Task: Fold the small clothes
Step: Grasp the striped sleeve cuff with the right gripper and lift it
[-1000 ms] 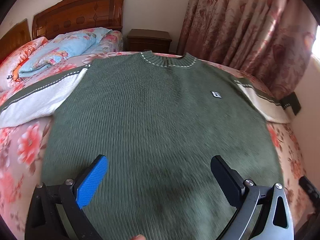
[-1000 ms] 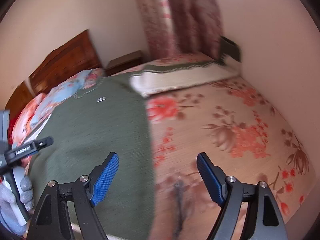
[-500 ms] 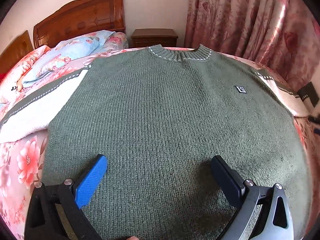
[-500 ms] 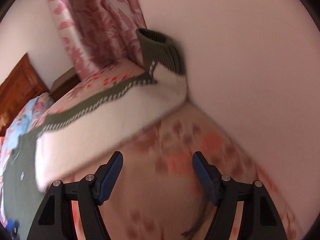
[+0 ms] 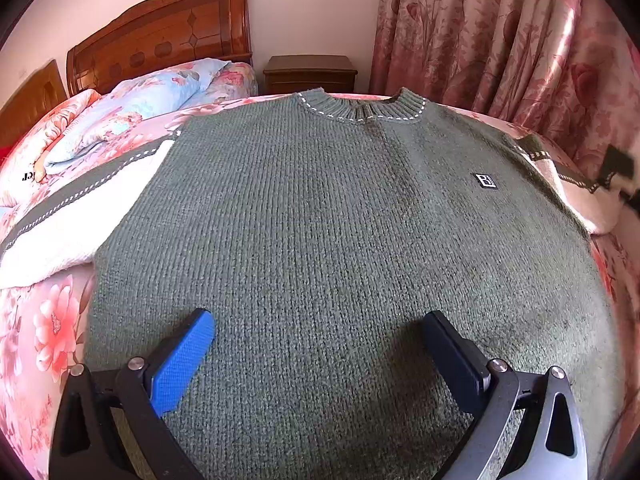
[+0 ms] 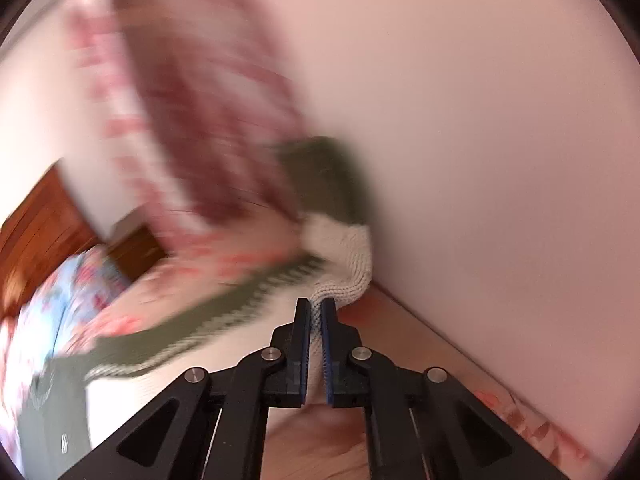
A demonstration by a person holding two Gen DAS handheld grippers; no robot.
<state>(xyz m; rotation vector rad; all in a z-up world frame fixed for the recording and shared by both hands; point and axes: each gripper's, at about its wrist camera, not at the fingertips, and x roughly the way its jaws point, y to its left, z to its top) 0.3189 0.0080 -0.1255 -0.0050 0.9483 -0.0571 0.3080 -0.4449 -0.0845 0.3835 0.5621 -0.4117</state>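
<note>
Sweater (image 5: 340, 240): it lies flat on the bed (image 5: 44, 320), front side up, the collar (image 5: 360, 110) pointing toward the nightstand (image 5: 310, 74). You see the green body spread wide, with a small badge (image 5: 486, 180) on the chest.

Sleeves: one cream sleeve (image 5: 76, 216) with a green stripe lies out to the side of the sweater, on the headboard (image 5: 160, 40) side. The other sleeve (image 6: 344, 264) goes out on the opposite side of the sweater, toward the wall (image 6: 480, 120), and its green cuff (image 6: 328, 180) stands up against that wall.

Left gripper (image 5: 320, 344): your jaws are wide apart, over the lower part of the sweater body. The blue pad (image 5: 182, 360) sits on one side and the dark finger (image 5: 452, 356) on the other; only knit fabric shows between them, not pinched. I cannot tell if the tips touch the fabric.

Right gripper (image 6: 316, 312): your jaws have just been closing and are now together, clamped on the cream knit of the wall-side sleeve, just below the cuff. A fold of the knit sits between the two pads.

Surroundings: a curtain (image 5: 500, 32) hangs beyond the sweater, beside the nightstand. A folded blue quilt (image 5: 132, 108) lies near the headboard. The right view is blurred away from the gripper.
</note>
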